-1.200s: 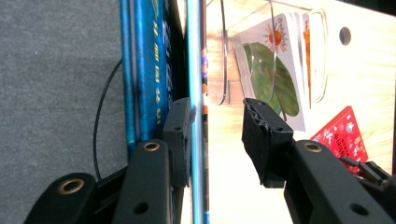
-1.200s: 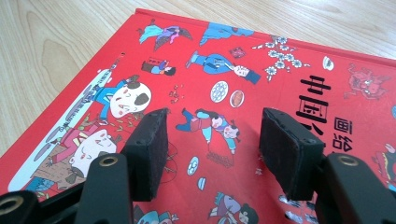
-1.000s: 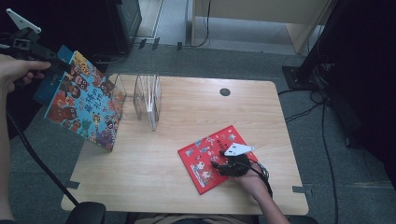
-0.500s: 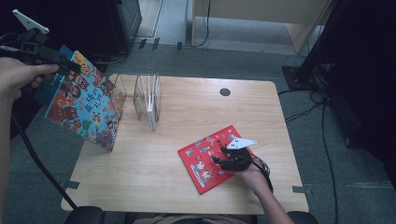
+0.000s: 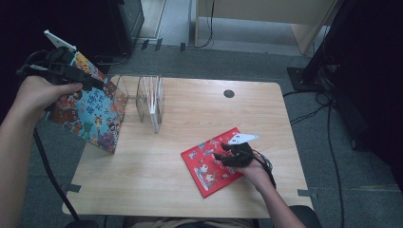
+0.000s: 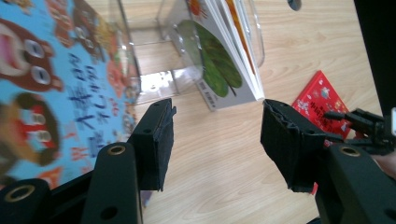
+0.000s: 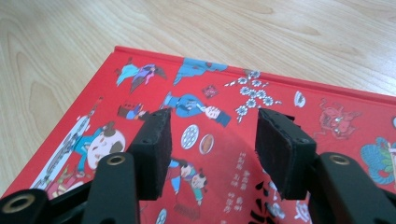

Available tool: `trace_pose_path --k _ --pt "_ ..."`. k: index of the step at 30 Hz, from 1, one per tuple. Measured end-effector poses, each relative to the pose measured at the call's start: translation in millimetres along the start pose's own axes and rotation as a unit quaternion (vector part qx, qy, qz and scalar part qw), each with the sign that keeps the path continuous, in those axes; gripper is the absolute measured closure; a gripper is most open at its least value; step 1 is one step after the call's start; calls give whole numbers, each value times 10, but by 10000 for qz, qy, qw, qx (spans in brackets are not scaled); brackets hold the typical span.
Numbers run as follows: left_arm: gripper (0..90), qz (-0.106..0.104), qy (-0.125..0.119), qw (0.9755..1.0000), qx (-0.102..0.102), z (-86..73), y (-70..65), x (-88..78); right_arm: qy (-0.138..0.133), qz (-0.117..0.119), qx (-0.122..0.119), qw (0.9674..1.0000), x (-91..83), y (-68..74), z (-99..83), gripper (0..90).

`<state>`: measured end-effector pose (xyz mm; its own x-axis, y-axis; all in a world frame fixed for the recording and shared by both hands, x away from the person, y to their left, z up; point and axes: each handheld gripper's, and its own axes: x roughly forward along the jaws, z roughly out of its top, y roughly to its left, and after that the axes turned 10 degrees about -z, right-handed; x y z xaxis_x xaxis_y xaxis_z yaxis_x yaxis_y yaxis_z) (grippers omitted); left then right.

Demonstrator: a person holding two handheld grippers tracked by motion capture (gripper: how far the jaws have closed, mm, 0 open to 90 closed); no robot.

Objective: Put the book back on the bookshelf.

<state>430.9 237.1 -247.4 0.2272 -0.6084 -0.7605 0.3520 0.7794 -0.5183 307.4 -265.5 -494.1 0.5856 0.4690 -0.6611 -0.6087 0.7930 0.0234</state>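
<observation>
High view: the left gripper (image 5: 88, 81), its jaws just spreading with nothing between them, hangs beside the blue picture book (image 5: 90, 114) leaning on the clear acrylic book rack (image 5: 142, 97). The right gripper (image 5: 223, 156), jaws apart and just narrowing, hovers over the red picture book (image 5: 205, 168) lying flat on the wooden table (image 5: 157, 180).

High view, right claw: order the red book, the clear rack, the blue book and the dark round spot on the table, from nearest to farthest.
From the right claw:
1. Red book, flat directly beneath it.
2. Dark round spot, toward the table's far edge.
3. Clear rack, far left part of the table.
4. Blue book, at the left edge, farthest.
</observation>
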Motion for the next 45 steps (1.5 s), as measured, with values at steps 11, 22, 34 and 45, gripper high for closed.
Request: trace_pose_path --k 11,22,34,45 --pt "428 -72 160 9995 265 -278 -89 412 -34 -27 -4 10000 33 -48 80 438" --pt "414 -176 257 9983 489 -502 -203 754 -33 41 -67 10000 37 -77 111 485" --pt "414 -361 487 9954 747 -748 -300 1250 78 61 -42 9999 37 -63 98 490" --pt "455 -677 447 9930 861 -942 -319 1573 118 77 -127 9998 58 -38 93 491"
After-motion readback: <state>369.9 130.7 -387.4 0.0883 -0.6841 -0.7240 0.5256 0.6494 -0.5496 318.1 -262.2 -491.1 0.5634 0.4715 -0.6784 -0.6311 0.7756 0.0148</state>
